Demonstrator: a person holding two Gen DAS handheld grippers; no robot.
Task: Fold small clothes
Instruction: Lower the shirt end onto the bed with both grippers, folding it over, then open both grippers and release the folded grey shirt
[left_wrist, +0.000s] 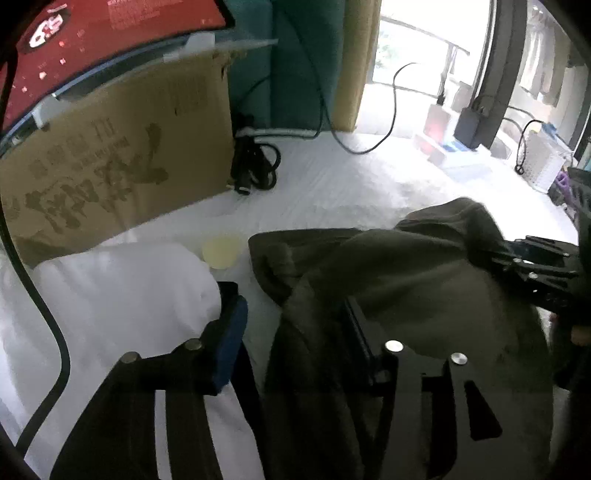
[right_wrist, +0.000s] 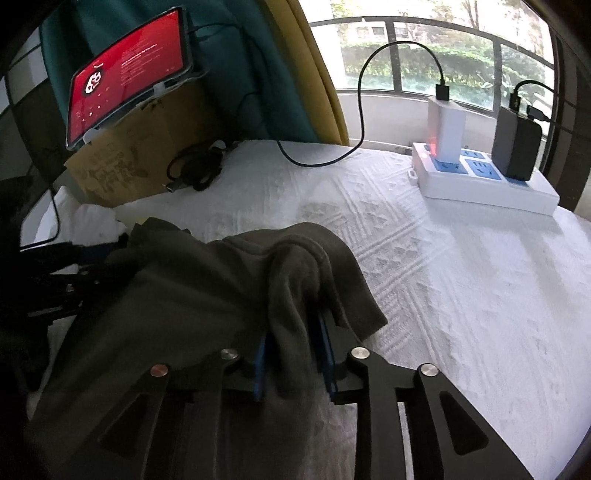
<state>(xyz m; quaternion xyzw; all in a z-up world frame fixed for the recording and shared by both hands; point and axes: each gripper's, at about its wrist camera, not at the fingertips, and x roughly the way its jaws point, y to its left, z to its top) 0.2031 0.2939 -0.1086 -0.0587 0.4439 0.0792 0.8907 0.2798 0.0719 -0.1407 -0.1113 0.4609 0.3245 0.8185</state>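
A dark olive garment (right_wrist: 207, 295) lies bunched on the white textured cover (right_wrist: 461, 277). My right gripper (right_wrist: 293, 332) has a rolled fold of the garment between its blue pads (right_wrist: 259, 363). The pads stand slightly off the cloth and do not pinch it. My left gripper (left_wrist: 290, 302) is open wide. Its left blue pad (left_wrist: 231, 332) is bare, and the garment (left_wrist: 406, 288) drapes over its right finger and hides the tip. Each view shows the other gripper at the garment's far side: the right gripper (left_wrist: 532, 269), the left gripper (right_wrist: 74, 273).
A folded white cloth (left_wrist: 122, 295) and a cream round object (left_wrist: 221, 252) lie left of the garment. Behind stand a cardboard box (left_wrist: 118, 166), a red-screened tablet (right_wrist: 129, 70) and coiled cables (left_wrist: 255, 162). A power strip (right_wrist: 480, 181) with chargers sits far right.
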